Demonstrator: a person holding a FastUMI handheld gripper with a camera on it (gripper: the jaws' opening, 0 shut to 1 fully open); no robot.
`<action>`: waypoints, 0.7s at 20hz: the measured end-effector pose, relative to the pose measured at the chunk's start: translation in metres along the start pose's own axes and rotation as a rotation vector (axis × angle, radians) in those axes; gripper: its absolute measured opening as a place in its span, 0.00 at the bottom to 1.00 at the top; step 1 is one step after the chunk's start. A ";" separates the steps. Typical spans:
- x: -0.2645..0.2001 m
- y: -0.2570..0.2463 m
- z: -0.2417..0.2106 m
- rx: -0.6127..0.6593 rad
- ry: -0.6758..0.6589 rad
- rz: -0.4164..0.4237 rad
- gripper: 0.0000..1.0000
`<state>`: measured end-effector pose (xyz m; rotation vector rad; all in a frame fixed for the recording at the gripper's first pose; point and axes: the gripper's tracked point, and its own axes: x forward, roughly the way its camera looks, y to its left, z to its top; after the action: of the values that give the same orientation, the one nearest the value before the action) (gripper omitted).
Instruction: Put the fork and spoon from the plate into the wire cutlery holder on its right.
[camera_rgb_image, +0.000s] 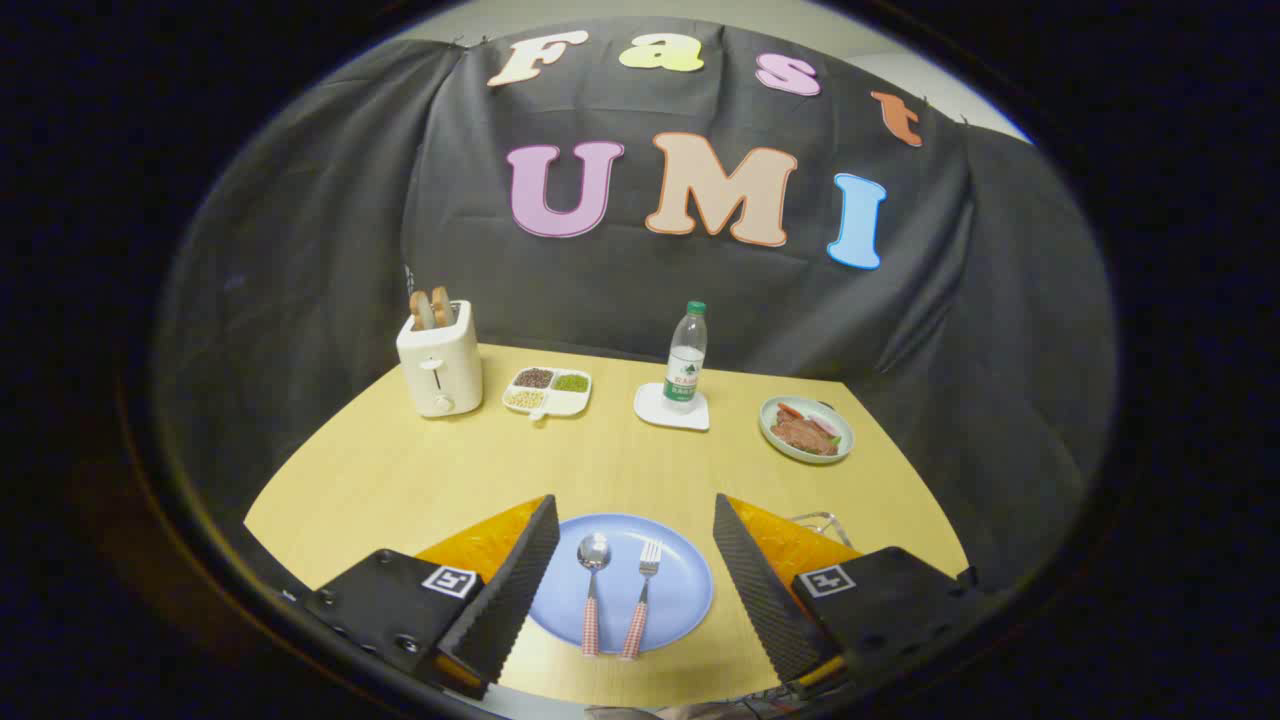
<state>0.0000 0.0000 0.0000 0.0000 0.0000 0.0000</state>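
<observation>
Fork (641, 598) and spoon (592, 592) lie between gripper's (634, 522) spread fingers.

Gripper view: the fisheye camera rides on the gripper (636, 520) and looks forward and downward along its two spread fingers (520, 590), which stand apart over the near edge of the table (350, 480). The blue plate (680, 600) lies close, between the fingers. The toaster (440, 365), bottle (686, 355) and booth wall (300, 250) lie well beyond, toward which the lens faces.
</observation>
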 end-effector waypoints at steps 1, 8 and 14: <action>-0.001 0.000 -0.002 -0.001 0.002 0.009 1.00; -0.003 -0.005 -0.014 -0.006 0.044 0.034 1.00; 0.002 -0.011 -0.024 0.026 0.090 0.029 1.00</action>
<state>0.0021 -0.0112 -0.0238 0.0255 0.0896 0.0287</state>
